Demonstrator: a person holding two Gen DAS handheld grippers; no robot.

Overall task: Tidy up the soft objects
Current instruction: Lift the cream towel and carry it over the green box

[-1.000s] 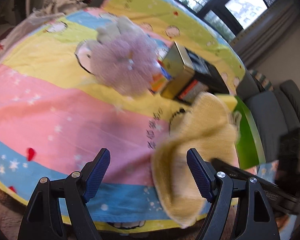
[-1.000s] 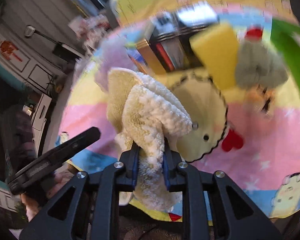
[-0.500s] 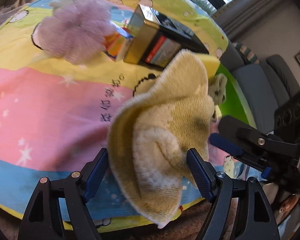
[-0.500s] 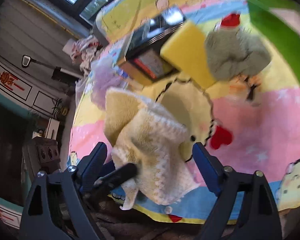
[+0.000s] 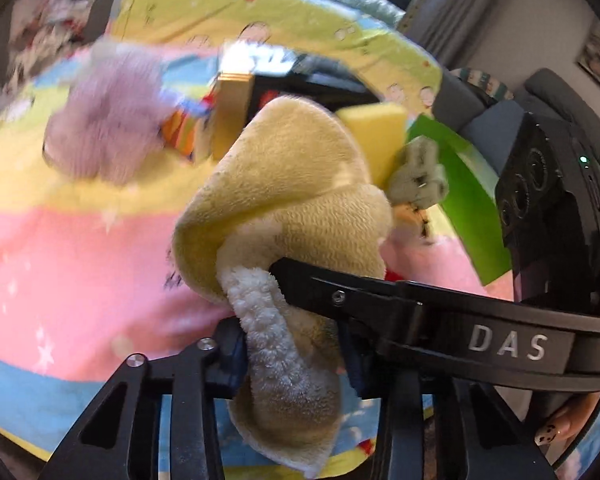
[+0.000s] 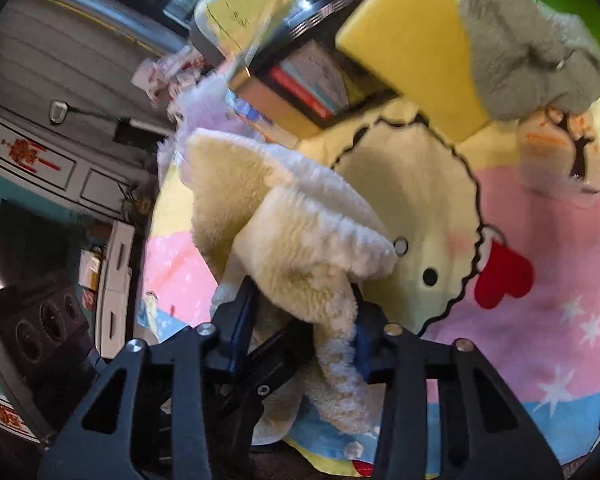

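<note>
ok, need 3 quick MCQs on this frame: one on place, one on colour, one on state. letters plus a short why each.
1. Where does the yellow sponge lie?
A. Against the box of books, beside the grey plush
B. On the red heart print
C. Between the left gripper's fingers

2. What colour is the fluffy toy at far left in the left wrist view?
A. Green
B. Lilac
C. Black

3. What sits between the fingers of the left gripper?
A. Nothing
B. The sponge
C. A fold of the cream towel

Answers: 1 A, it leans on the box of books next to the grey plush. 2 B, pale purple fuzz. 3 C, towel fills the closing jaws.
</note>
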